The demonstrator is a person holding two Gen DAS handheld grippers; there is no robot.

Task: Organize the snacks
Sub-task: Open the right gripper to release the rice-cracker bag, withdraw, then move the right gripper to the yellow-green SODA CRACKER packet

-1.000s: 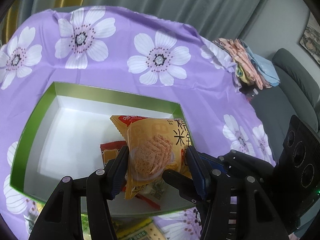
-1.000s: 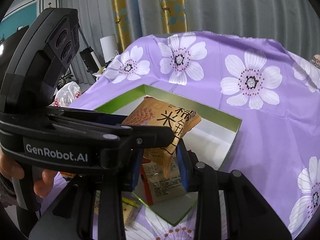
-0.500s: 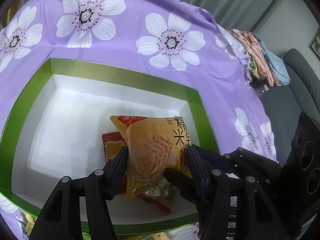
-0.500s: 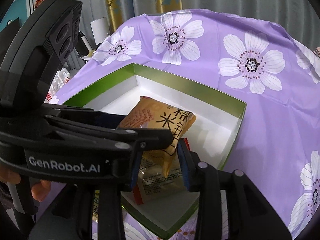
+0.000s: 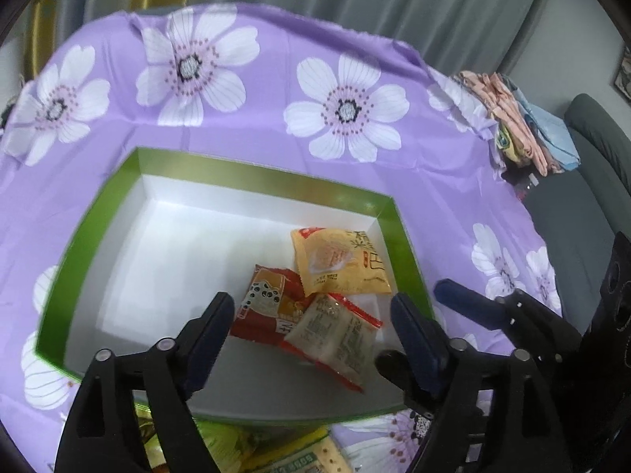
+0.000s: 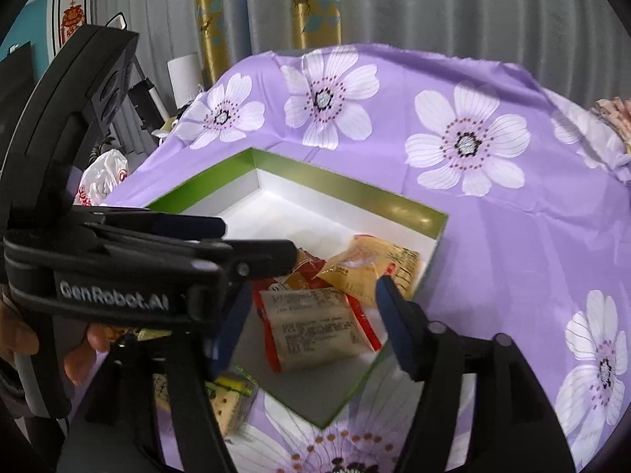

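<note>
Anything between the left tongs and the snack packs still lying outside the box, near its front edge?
Yes. The green box's near wall sits between the open left tongs and the loose packs on the cloth below them. The tongs hang above the box interior, so they must clear that wall first.

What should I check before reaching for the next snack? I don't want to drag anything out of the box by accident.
1. Left gripper empty: ok, jaws spread wide with nothing between them.
2. Right gripper empty: ok, also open and holding nothing.
3. Yellow cracker packet released inside the green box: ok, it lies on the white floor near the right wall.
4. Other packets settled: ok, the red packet and the clear-backed packet lie overlapping beside it.
5. Room left in the box: ok, the left half of the floor is bare.
6. Next snack reachable: cannot tell, loose packets show only partly below the box's near wall.
</note>
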